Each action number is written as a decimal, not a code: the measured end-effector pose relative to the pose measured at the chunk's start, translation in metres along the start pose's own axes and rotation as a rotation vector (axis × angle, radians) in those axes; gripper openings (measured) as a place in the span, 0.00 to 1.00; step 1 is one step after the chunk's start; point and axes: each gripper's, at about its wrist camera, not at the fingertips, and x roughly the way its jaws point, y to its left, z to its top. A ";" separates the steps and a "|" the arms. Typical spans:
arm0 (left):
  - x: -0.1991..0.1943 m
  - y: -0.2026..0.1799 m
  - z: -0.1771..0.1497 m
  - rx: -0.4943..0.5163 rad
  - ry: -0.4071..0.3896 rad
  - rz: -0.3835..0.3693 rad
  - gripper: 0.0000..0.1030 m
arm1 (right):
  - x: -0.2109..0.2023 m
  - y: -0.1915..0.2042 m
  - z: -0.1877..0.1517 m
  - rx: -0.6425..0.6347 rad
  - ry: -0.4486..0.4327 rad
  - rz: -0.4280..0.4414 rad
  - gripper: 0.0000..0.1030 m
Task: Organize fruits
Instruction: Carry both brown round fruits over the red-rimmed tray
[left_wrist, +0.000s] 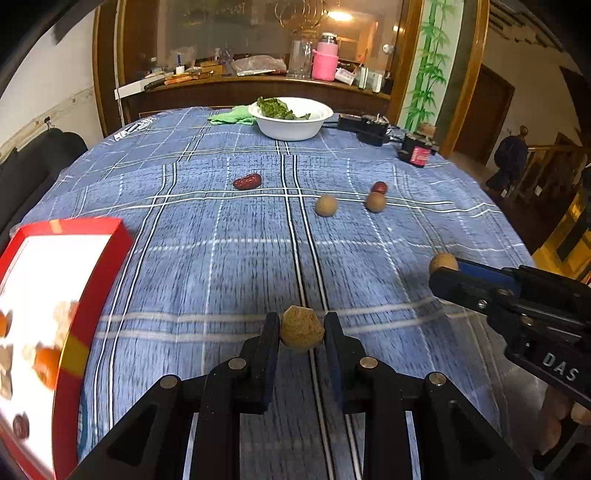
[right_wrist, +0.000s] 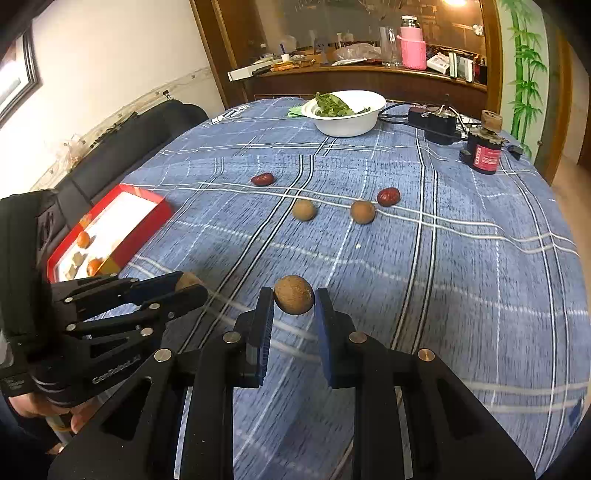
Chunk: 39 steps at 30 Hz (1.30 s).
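Roughly midway, judging by the count: the red tray (right_wrist: 110, 229) at the far left already holds several pieces, at least two orange ones, a couple of pale lumps and one dark red date (left_wrist: 21, 425), all blurred in the left wrist view.

Just right of the tray, the left gripper (left_wrist: 301, 328) is pinched on a rough, angular brown fruit (left_wrist: 301, 328), lifted off the blue plaid tablecloth (left_wrist: 221, 266). In the right wrist view the same claw (right_wrist: 192, 286) sits near the tray's near corner with the brown lump peeking between its fingers.

Further right of the tray, the right gripper (right_wrist: 293, 295) is pinched on a round brown longan (right_wrist: 293, 294), also clear of the cloth. Both loads are not yet dropped.

Left on the cloth, all well right of and beyond the tray: a wrinkled red date (right_wrist: 262, 179), two round brown longans (right_wrist: 303, 209) (right_wrist: 362, 211), and a second red date (right_wrist: 388, 196) just beside the right-hand longan. So four pieces remain plus the two in hand.

Writing: the left gripper body shows "GenRobot.AI" (right_wrist: 116, 369), small and curved; the right gripper body shows "DAS" (left_wrist: 559, 366), cut off at the frame edge. White print on the cloth hem beyond the tray (left_wrist: 135, 128) is too warped to read. A red label on a black canister (right_wrist: 484, 157), far right of the tray, is illegible.
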 end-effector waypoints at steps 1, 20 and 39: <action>-0.004 0.000 -0.003 -0.003 -0.003 -0.002 0.23 | -0.004 0.002 -0.003 0.003 -0.003 -0.002 0.20; -0.062 0.050 -0.033 -0.129 -0.062 0.097 0.23 | -0.019 0.082 -0.019 -0.095 -0.009 0.044 0.20; -0.089 0.136 -0.040 -0.298 -0.116 0.224 0.23 | 0.008 0.169 -0.001 -0.212 -0.001 0.164 0.21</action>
